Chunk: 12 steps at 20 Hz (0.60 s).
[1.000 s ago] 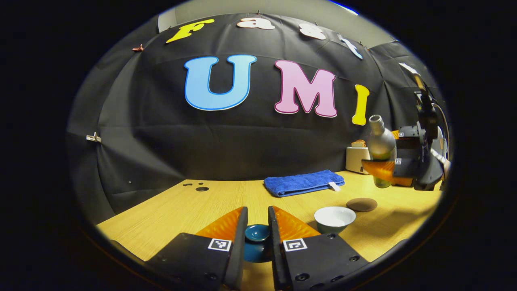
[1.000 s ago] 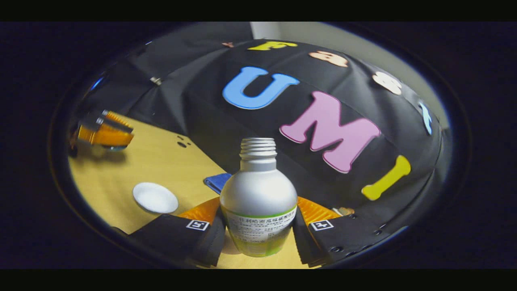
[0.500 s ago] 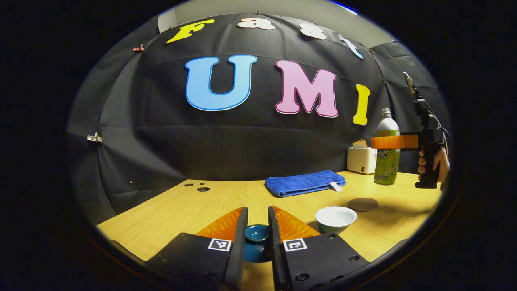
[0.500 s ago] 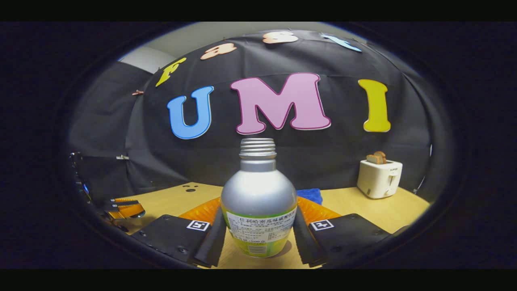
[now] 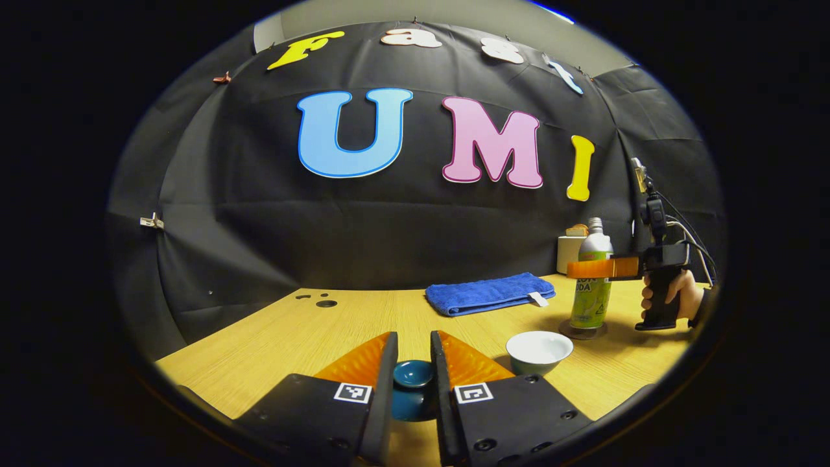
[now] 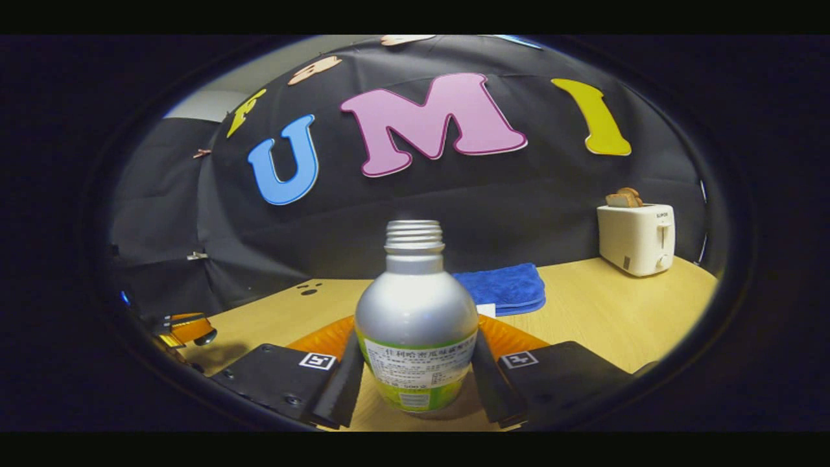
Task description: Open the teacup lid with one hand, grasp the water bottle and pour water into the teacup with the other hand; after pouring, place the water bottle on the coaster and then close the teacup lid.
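In the left gripper view, our left gripper point(image 5: 414, 383) holds the dark blue teacup lid point(image 5: 413, 374) clamped between its two fingers, low over the wooden table point(image 5: 279, 337). Just to its right the white teacup point(image 5: 539, 351) stands uncovered; whether it holds water we cannot tell from this angle. Farther right, our right gripper point(image 5: 587, 268) grips the water bottle point(image 5: 591, 285), which stands upright on the dark round coaster point(image 5: 582, 332), a hand point(image 5: 674, 297) around the gripper's handle. A folded blue towel point(image 5: 487, 293) lies behind the cup.

In the right gripper view, both fingers press on the bottle's silver shoulder, its open threaded neck pointing straight up. The base appears to rest on a dark disc, so we judge the bottle set down on the coaster but not yet let go. A white toaster point(image 6: 635, 239) sits at the far right of the table.

By our reading, lid removal is done and the bottle is in place; what remains is releasing the bottle and putting the lid back on the cup.
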Available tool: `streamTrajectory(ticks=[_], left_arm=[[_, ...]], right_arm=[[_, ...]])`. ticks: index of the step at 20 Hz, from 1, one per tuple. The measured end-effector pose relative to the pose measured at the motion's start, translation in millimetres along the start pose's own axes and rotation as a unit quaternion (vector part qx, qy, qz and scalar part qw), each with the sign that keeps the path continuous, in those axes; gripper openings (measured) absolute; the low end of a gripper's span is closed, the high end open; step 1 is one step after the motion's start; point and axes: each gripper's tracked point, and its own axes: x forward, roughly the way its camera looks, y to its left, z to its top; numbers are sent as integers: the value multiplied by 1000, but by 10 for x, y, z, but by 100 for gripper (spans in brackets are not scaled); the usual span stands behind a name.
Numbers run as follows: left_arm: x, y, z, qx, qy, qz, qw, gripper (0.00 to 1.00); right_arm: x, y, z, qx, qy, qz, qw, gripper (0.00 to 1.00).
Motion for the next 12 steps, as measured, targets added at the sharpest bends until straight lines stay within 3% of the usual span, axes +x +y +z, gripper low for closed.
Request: streamTrajectory(ticks=[2,3,12], left_arm=[[-3,-1,0,0,0,0,1000,32],[0,-1,4,0,0,0,1000,32],[0,16,-3,0,0,6,1000,32]], right_arm=[[-3,-113,67,-16,-19,-16,1000,73],[-3,-133,82,-17,-23,-18,999,77],[38,-113,-102,-48,-14,-20,999,81]])
